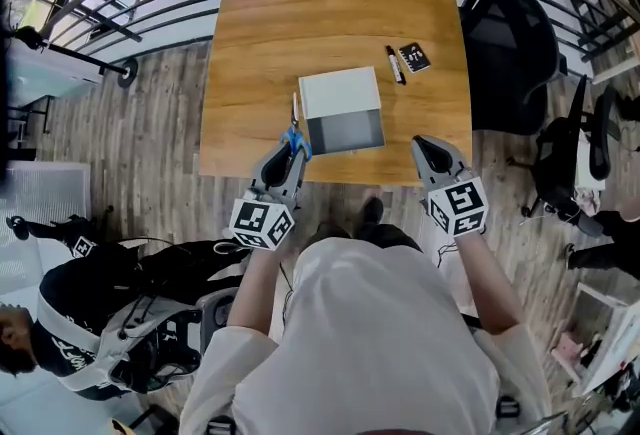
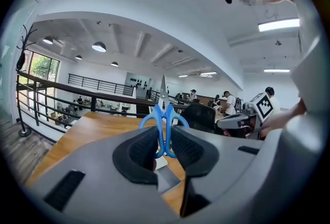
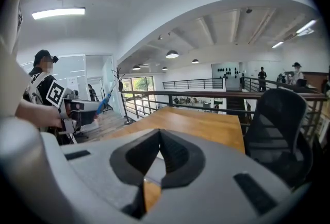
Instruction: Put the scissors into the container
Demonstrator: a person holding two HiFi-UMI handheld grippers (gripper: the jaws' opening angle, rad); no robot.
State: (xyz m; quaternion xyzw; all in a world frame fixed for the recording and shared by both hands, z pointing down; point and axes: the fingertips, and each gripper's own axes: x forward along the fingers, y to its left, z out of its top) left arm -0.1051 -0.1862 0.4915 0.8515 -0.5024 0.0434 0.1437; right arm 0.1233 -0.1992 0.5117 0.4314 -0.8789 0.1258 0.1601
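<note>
Scissors (image 1: 294,136) with blue handles stand in my left gripper (image 1: 288,151), which is shut on the handles just above the table's near edge. Their blades point away from me, along the left side of the grey and white container (image 1: 341,109) at the table's middle. In the left gripper view the blue handles (image 2: 164,121) sit between the black pads (image 2: 144,151), with the blade tip upright. My right gripper (image 1: 428,147) hovers at the near edge, right of the container, shut with nothing in it. Its pads (image 3: 178,156) meet at the tip.
A black marker (image 1: 395,64) and a small black card (image 1: 414,56) lie on the wooden table (image 1: 300,13) beyond the container's right. Black office chairs (image 1: 512,41) stand to the right. A person (image 1: 60,343) sits at lower left. Railings run behind the table.
</note>
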